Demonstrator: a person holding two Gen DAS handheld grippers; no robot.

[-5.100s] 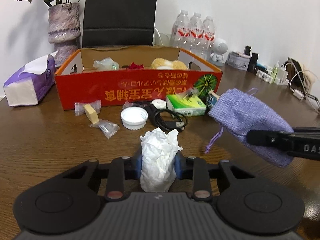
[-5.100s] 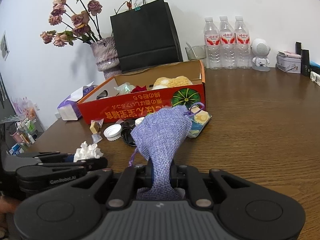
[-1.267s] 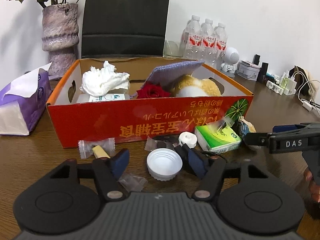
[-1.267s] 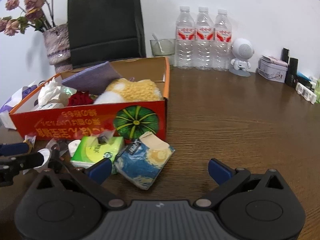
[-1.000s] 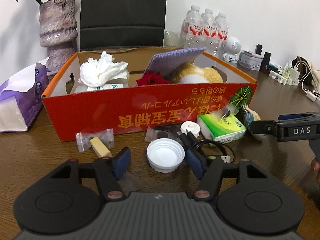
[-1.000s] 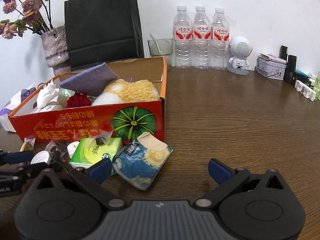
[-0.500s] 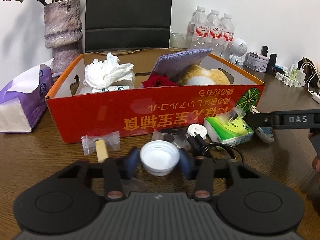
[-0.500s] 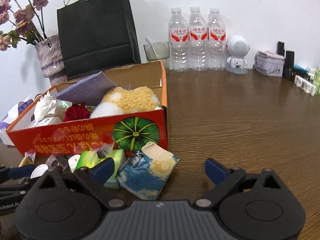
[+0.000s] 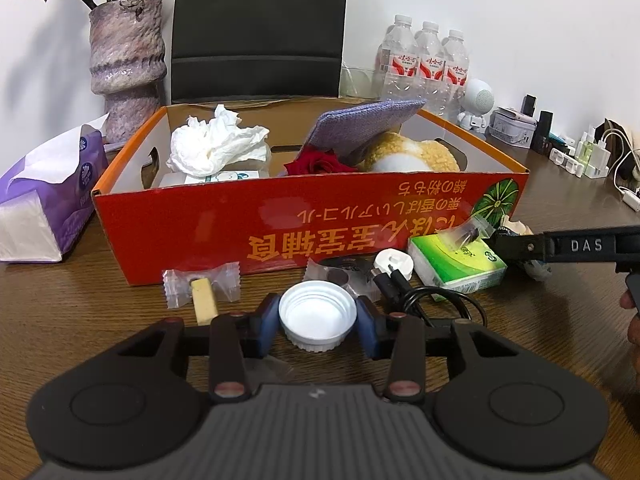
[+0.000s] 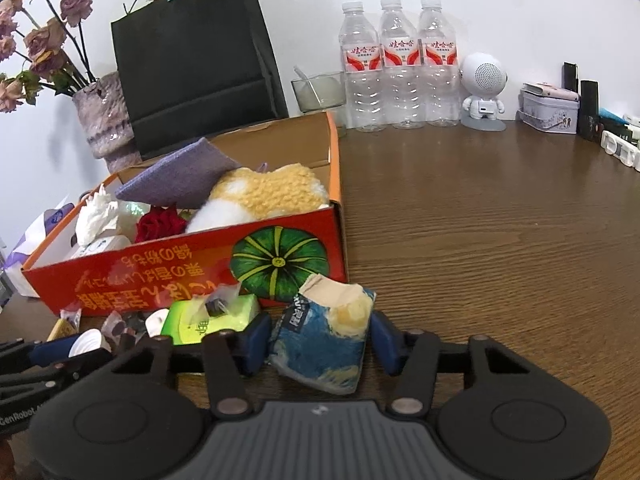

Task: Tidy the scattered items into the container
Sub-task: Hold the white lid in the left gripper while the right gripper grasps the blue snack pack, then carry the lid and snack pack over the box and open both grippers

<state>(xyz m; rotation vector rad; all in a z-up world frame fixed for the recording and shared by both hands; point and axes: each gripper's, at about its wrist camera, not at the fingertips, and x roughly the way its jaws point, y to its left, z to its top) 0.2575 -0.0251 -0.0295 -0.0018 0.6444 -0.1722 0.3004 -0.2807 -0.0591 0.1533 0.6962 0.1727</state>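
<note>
The orange cardboard box (image 9: pixel 280 216) (image 10: pixel 160 264) holds a crumpled tissue (image 9: pixel 216 146), a purple pouch (image 9: pixel 360 122), a red rose and a yellow plush. My left gripper (image 9: pixel 318 322) is shut on a white bottle cap (image 9: pixel 317 316) on the table in front of the box. My right gripper (image 10: pixel 318 340) has its blue pads on both sides of a blue tissue pack (image 10: pixel 324 336), closed most of the way; contact is unclear. A green tissue pack (image 9: pixel 456 260) (image 10: pixel 212 314), a wrapped candy (image 9: pixel 202 286) and a black cable with white plug (image 9: pixel 404 280) lie beside.
A purple tissue box (image 9: pixel 44 196) sits left of the box. A vase (image 9: pixel 128 60) and black bag (image 9: pixel 256 28) stand behind it. Three water bottles (image 10: pixel 396 64), a white robot speaker (image 10: pixel 482 92) and small items line the back right.
My left gripper moved forward and closed on the white cap. My right gripper moved forward and narrowed around the blue tissue pack. The tissue and purple pouch went from the grippers into the box.
</note>
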